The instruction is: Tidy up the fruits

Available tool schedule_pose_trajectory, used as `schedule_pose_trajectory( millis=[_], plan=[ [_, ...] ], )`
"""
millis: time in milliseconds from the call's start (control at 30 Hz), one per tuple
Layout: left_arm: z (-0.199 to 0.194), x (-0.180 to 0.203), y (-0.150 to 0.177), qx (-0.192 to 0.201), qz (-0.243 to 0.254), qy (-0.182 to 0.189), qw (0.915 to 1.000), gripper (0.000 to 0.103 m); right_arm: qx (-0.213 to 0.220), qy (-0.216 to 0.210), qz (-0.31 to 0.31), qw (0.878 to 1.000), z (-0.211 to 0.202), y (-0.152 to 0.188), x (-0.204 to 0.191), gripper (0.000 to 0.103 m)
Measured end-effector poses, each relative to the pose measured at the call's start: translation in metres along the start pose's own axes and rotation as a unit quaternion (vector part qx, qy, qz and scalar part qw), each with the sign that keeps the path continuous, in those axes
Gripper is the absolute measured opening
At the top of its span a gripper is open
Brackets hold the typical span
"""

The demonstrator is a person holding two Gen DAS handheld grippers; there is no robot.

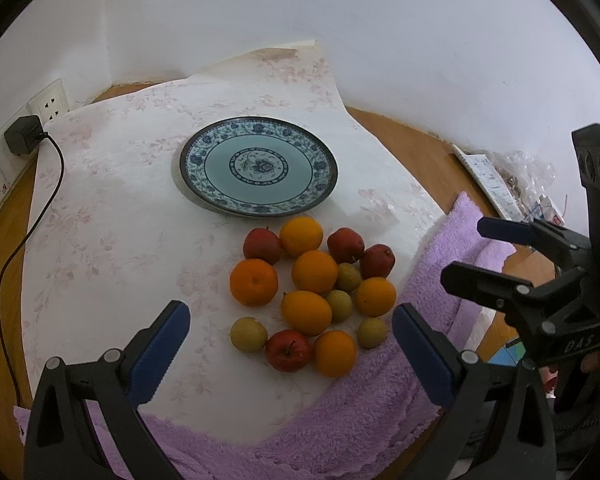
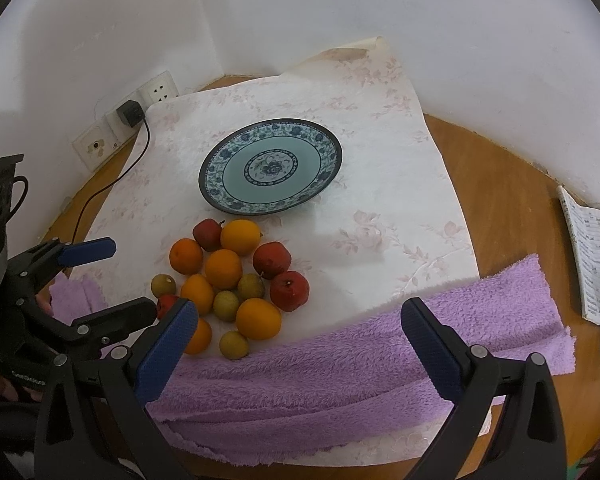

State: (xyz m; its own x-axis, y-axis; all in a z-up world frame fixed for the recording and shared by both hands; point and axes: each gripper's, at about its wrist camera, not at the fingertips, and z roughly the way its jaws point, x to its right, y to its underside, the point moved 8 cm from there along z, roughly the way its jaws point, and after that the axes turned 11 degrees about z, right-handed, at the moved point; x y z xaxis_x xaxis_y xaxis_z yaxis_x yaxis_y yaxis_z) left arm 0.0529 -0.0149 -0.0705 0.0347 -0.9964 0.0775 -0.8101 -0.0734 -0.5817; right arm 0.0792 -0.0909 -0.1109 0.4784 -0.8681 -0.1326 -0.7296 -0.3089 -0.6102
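Fruits (image 1: 312,292) heaped loose on papered worktop (image 1: 112,216) just before bare plate (image 1: 259,166), likely sorting target; left tool (image 1: 290,354) and right tool (image 2: 298,338) spread wide, holding nothing, poised for first pick.

- The left gripper (image 1: 290,354) fills the lower part of its own wrist view, both blue-padded fingers (image 1: 162,354) spread wide, nothing between them.
- In the right wrist view the left gripper shows at 9 o'clock, jaws parted, fingers pointing toward 3 o'clock.
- The right gripper (image 2: 300,346) sits low in its own view, its blue pads (image 2: 430,346) set far apart and holding nothing.
- In the left wrist view the right gripper appears at 3 o'clock, jaws parted, fingers pointing toward 9 o'clock.
- Part of a hand (image 1: 598,360) grips its black handle.
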Motion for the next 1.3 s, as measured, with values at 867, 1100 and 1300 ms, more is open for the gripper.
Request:
schedule_pose_trajectory(
  millis=[867, 1100, 1300],
  plan=[
    [0.030, -0.020, 0.026, -0.045, -0.027, 0.027, 0.9983, 0.102, -0.067, -0.018, -0.001, 0.998, 0.036, 0.023, 0.001, 0.103],
    [0.031, -0.025, 0.033, -0.064, -0.055, 0.033, 0.9959, 0.069, -0.083, -0.025, -0.004, 0.996, 0.044, 0.024, -0.002, 0.099],
    [0.030, -0.019, 0.034, -0.066, -0.051, 0.051, 0.9952, 0.048, -0.088, -0.045, -0.016, 0.995, 0.046, 0.024, -0.011, 0.086]
  ],
)
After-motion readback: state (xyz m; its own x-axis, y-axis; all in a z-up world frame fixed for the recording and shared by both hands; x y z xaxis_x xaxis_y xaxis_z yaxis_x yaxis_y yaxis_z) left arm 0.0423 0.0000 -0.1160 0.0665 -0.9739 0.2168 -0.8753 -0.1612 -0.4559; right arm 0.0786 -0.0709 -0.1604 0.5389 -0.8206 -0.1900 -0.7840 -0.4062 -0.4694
